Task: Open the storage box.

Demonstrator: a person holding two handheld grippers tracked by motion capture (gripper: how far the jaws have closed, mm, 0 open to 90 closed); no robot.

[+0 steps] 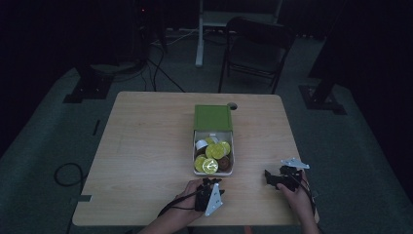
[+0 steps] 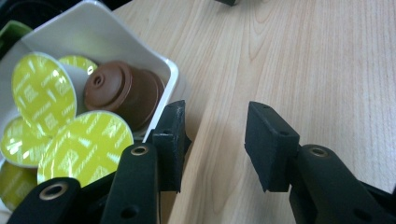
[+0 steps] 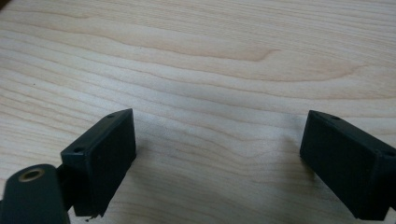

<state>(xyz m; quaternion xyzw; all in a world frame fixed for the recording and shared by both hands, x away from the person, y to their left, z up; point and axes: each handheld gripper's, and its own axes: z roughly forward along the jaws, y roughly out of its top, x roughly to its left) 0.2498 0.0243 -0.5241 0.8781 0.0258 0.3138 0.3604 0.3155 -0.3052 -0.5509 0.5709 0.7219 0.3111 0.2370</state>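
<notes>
Wood counter (image 1: 146, 161) fills mid frame in high view, dark room round it w/ a folding chair (image 1: 255, 46) behind far edge. Near counter centre: white box (image 1: 233, 161) w/ green lid (image 1: 213, 117) flipped open toward far side. Box holds coffee capsules, mostly yellow-green foil tops (image 2: 86, 144), plus a brown capsule (image 2: 122, 91) lying in the corner nearest the left tongs.

Left tongs (image 1: 210, 184) sit at near edge, just below the box, held in left hand (image 1: 187, 195). In left gripper view the jaws stand moderately apart, nothing between them; one jaw is just beside the box's outer corner, poss. touching, can't tell.

Right tongs (image 1: 276, 178) are to the right, well apart from box, in right hand (image 1: 298, 197), low over bare wood. Right gripper view: jaws wide apart, holding nothing.
</notes>
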